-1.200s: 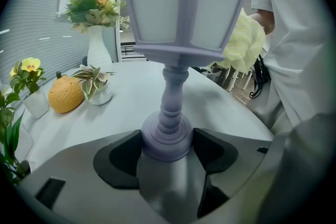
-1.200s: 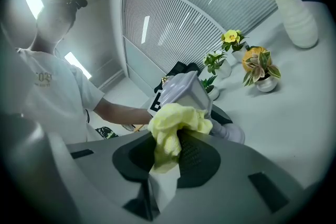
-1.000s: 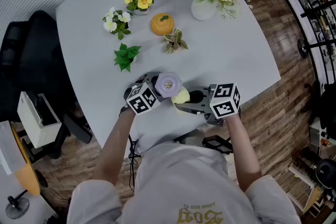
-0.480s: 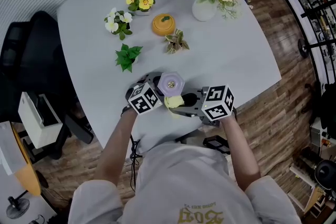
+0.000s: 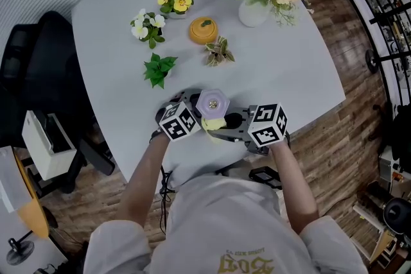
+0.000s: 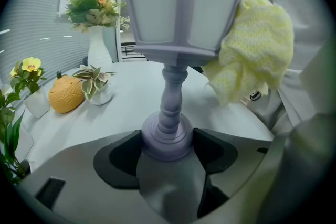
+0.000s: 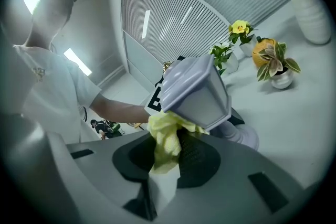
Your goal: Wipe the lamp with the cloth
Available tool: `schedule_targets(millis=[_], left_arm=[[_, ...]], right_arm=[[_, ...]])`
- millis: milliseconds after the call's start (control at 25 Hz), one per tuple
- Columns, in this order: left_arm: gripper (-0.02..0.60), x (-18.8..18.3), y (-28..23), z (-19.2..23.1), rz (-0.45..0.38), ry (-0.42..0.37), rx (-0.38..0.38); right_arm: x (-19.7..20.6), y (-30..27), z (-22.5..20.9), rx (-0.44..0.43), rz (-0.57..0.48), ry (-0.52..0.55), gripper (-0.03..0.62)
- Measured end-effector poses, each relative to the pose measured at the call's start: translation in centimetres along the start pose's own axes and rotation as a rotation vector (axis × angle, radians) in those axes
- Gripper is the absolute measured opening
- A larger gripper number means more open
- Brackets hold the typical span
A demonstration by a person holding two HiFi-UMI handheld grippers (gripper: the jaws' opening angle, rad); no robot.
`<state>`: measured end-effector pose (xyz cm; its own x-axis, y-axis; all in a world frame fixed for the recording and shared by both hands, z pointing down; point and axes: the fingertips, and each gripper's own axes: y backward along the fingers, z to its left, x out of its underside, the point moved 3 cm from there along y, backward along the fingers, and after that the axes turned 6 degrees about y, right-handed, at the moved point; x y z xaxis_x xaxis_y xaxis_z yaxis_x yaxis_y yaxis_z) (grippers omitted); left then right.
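Observation:
A small lavender lantern-shaped lamp (image 5: pixel 212 102) stands upright near the table's front edge. My left gripper (image 5: pixel 192 117) is shut on the lamp's round base (image 6: pixel 167 136). A yellow knitted cloth (image 5: pixel 215 123) is held in my right gripper (image 5: pixel 225 127), which is shut on it. The cloth (image 6: pixel 254 52) presses against the right side of the lamp's shade (image 6: pixel 181 2). In the right gripper view the cloth (image 7: pixel 168 136) bunches under the shade's lower edge (image 7: pixel 197 93).
On the grey-white table (image 5: pixel 282 67) stand a white vase of flowers (image 5: pixel 255 9), an orange pumpkin-like ornament (image 5: pixel 203 30), several small potted plants (image 5: pixel 158 69) and a striped-leaf pot (image 5: pixel 218 52). A black office chair (image 5: pixel 32 74) is at the left.
The right gripper has carried the cloth leftward, from the lamp's right side to beneath the shade. The left gripper and lamp stayed almost in place.

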<state>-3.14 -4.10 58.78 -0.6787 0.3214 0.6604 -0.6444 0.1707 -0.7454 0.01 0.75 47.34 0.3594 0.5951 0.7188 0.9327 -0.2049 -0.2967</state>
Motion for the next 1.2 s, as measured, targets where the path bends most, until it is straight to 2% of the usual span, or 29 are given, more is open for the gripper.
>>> schedule_targets(millis=[1200], left_arm=[[0.318,0.0,0.1,-0.1,-0.003,-0.003,-0.001]], right_arm=[[2.6,0.0,-3.9,0.192,0.108,-0.042,0.086]])
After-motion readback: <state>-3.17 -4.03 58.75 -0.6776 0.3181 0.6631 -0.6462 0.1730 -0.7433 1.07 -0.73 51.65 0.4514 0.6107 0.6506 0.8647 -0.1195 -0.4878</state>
